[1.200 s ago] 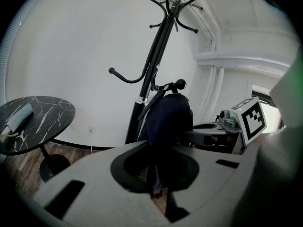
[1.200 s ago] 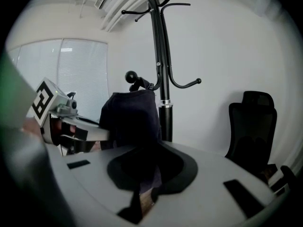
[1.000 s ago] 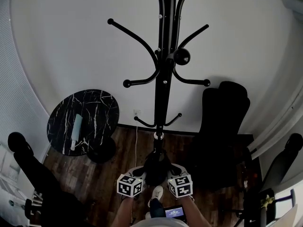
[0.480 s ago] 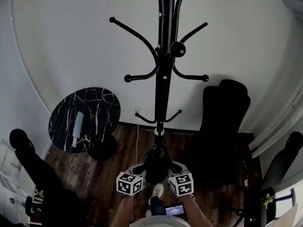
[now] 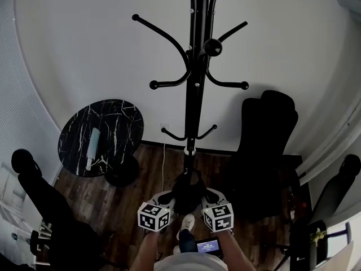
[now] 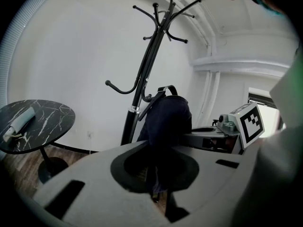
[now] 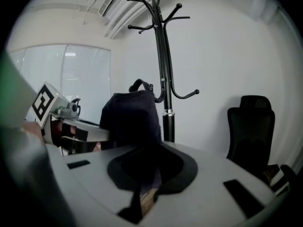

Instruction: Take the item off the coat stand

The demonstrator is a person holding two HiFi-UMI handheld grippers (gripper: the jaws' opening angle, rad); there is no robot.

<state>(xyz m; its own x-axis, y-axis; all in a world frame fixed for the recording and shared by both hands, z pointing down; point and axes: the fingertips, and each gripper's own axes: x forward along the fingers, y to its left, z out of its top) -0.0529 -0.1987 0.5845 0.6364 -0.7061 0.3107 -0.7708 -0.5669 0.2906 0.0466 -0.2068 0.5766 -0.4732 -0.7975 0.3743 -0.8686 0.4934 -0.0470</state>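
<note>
A dark bag (image 5: 187, 189) hangs between my two grippers, in front of the black coat stand (image 5: 194, 95) and below its lowest hooks (image 5: 169, 134). The left gripper (image 5: 169, 201) is shut on the bag's left side and the right gripper (image 5: 205, 200) is shut on its right side. In the left gripper view the bag (image 6: 165, 119) fills the space past the jaws of the left gripper (image 6: 157, 171), its handle loop (image 6: 163, 89) up near the pole. The right gripper view shows the bag (image 7: 131, 117) clamped by the right gripper (image 7: 142, 174).
A round black marble table (image 5: 121, 114) with a white rolled item (image 5: 91, 148) stands at the left by the wall. A black office chair (image 5: 265, 145) stands right of the stand, and another dark chair (image 5: 34, 191) at the lower left. The floor is wood.
The stand's hooks have slid upward in the head view. Both grippers with the bag sit slightly lower and closer to me; their hold is unchanged.
</note>
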